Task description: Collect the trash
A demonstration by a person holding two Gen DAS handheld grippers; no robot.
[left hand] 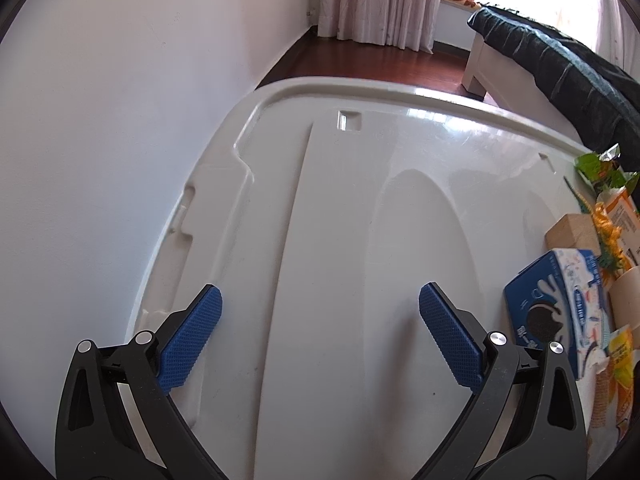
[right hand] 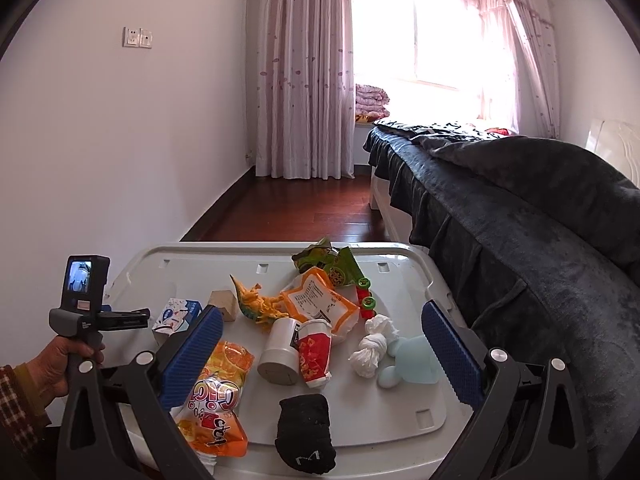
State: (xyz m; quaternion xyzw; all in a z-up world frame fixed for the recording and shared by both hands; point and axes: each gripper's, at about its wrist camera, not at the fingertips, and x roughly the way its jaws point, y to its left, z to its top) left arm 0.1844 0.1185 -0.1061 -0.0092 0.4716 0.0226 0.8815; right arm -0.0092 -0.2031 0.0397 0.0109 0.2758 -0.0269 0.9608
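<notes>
Both grippers, left gripper (left hand: 320, 320) and right gripper (right hand: 322, 338), are hanging open and empty; closing carelessly risks snagging the toy dinosaur (right hand: 260, 304) beside the wrappers (right hand: 320, 300).

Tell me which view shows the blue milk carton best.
Left wrist: the blue milk carton is close and large, printed faces visible, by the lid's right edge. Right wrist shows it small, partly hidden behind the right hand-held gripper's finger.
</notes>
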